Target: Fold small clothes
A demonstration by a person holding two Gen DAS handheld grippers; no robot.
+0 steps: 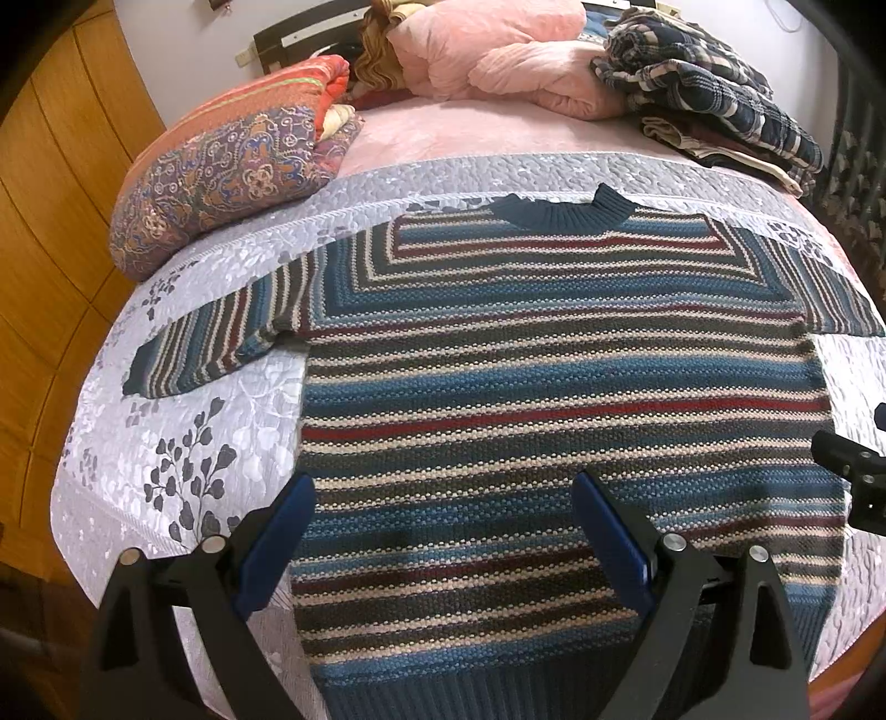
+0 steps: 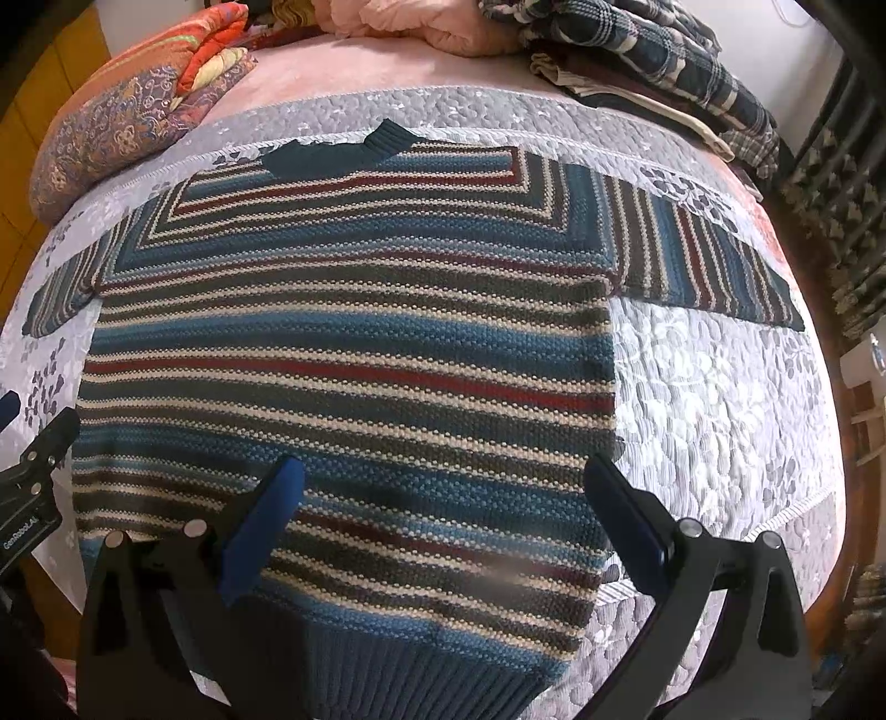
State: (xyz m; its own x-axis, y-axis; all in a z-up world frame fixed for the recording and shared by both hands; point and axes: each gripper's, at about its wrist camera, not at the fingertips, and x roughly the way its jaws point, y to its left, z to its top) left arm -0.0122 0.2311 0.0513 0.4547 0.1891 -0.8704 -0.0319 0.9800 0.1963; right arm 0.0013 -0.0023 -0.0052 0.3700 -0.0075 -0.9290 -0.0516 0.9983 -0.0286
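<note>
Striped sweater [image 1: 554, 376] spread flat across frame centre, unfolded; left gripper [image 1: 443, 531] and right gripper [image 2: 443, 520] jaws apart, empty.

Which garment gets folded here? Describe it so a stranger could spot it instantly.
Start at the bed with the grey floral quilt. Spread flat across its middle, sleeves out to both sides, lies the striped knit sweater, its hem nearest the open left claw. Unlike the plaid pile and pink bedding behind it, it has blue, red and cream bands and a dark teal ribbed collar.
</note>
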